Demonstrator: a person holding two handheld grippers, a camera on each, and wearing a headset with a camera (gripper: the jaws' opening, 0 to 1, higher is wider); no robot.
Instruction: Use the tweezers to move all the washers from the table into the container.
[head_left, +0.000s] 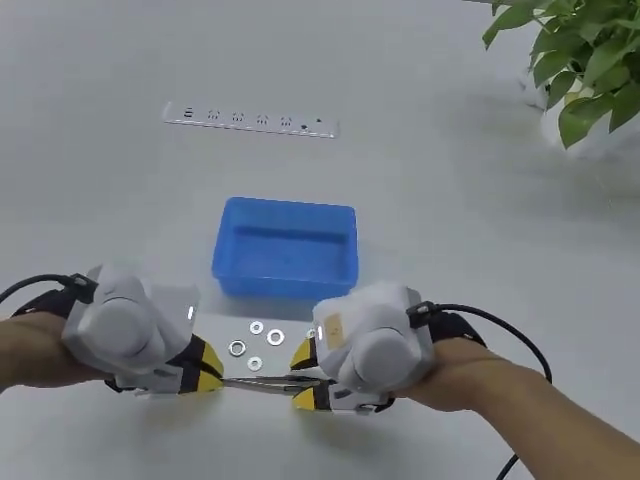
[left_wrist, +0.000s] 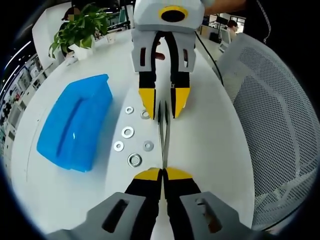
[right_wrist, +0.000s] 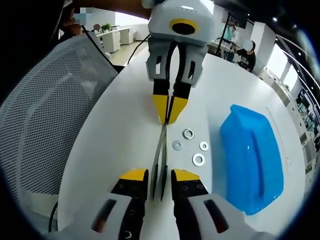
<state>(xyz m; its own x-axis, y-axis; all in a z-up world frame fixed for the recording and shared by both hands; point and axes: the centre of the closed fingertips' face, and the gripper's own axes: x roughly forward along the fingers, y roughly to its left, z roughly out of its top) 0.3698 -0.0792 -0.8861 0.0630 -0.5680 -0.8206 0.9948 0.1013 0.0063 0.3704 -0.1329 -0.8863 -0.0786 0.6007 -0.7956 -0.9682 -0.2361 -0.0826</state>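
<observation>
Thin metal tweezers (head_left: 258, 382) lie level between my two grippers, just above the white table. My left gripper (left_wrist: 162, 175) is shut on one end of the tweezers (left_wrist: 164, 145). My right gripper (right_wrist: 160, 176) is open, its jaws either side of the other end, where the two blades (right_wrist: 159, 165) stand apart. Several steel washers (head_left: 257, 327) lie flat on the table between the tweezers and the blue container (head_left: 285, 283). The washers (left_wrist: 128, 132) (right_wrist: 198, 159) are loose and apart from each other. The blue container (left_wrist: 75, 125) (right_wrist: 252, 155) looks empty.
A white power strip (head_left: 250, 120) lies at the table's far side and a potted plant (head_left: 585, 60) stands at the far right. A mesh chair (left_wrist: 270, 125) (right_wrist: 45, 115) stands near the table's front edge. Black cables trail from both grippers.
</observation>
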